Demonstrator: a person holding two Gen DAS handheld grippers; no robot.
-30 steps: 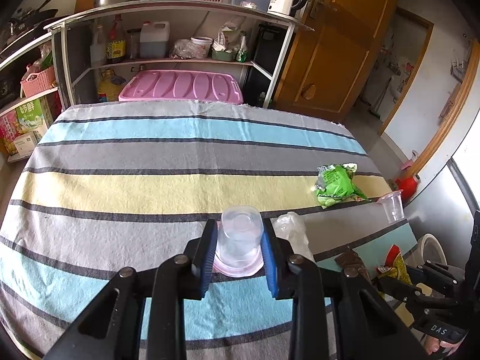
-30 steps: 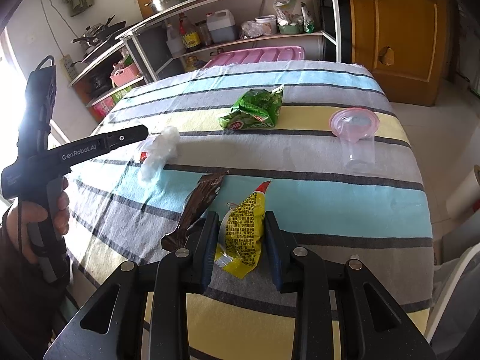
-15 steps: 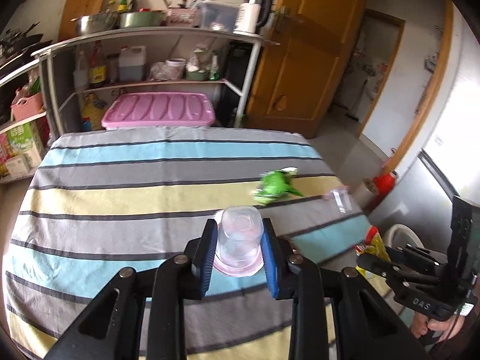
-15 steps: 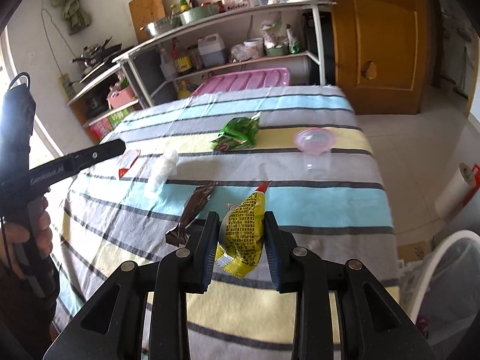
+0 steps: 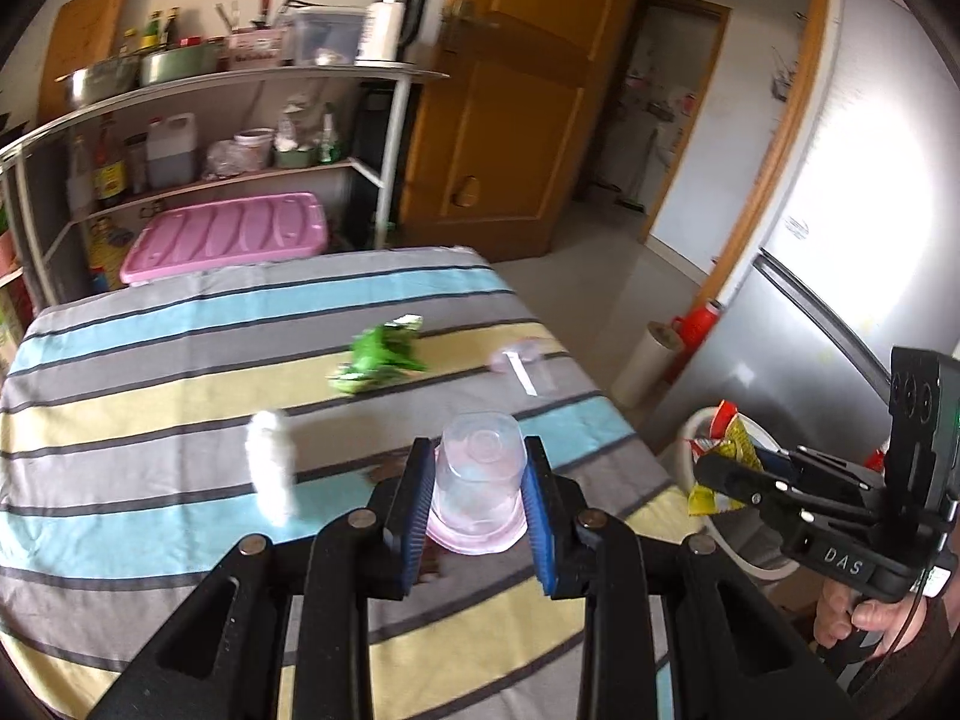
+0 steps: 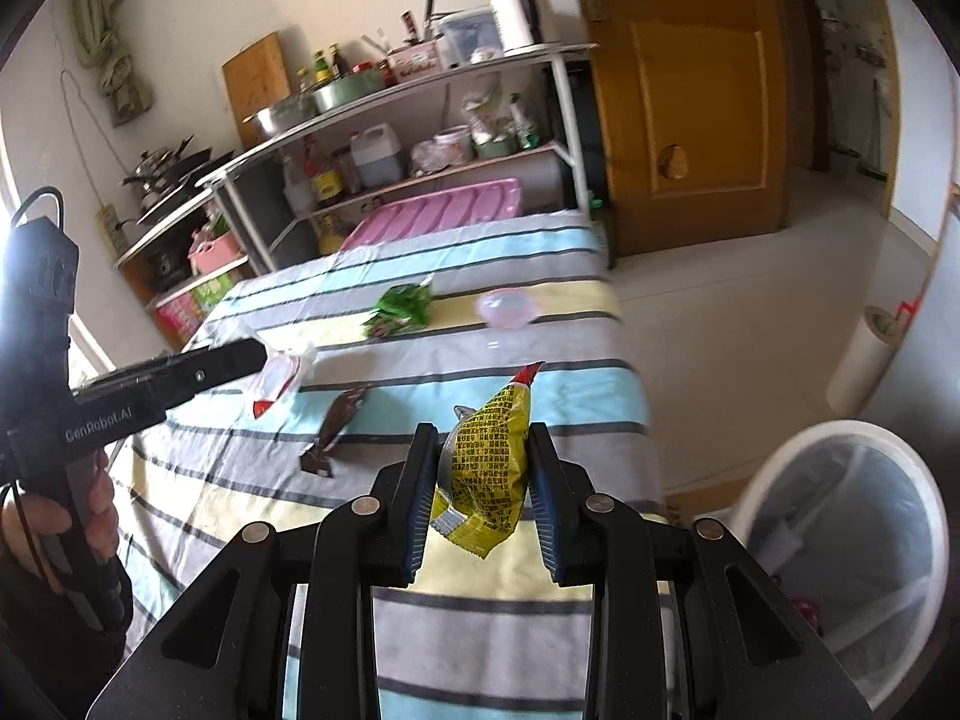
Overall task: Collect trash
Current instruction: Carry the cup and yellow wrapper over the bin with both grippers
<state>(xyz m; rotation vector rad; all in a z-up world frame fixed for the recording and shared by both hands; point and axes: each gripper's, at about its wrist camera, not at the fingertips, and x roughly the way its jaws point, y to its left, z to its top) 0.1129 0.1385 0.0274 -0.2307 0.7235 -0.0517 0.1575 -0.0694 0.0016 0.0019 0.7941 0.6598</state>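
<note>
Left hand-held gripper clamping plastic cup, right hand-held gripper clamping yellow wrapper, near table edge.

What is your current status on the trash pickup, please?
Left tool shut on clear cup. Right tool shut on yellow wrapper. White bin beside table, nothing blocking it.

- Clear plastic cup, upside down with pink lid, clamped between my left pads.
- Yellow snack wrapper, crumpled, pinched in my right pads.
- Green wrapper, second lidded cup, brown wrapper lie on the striped cloth.
</note>
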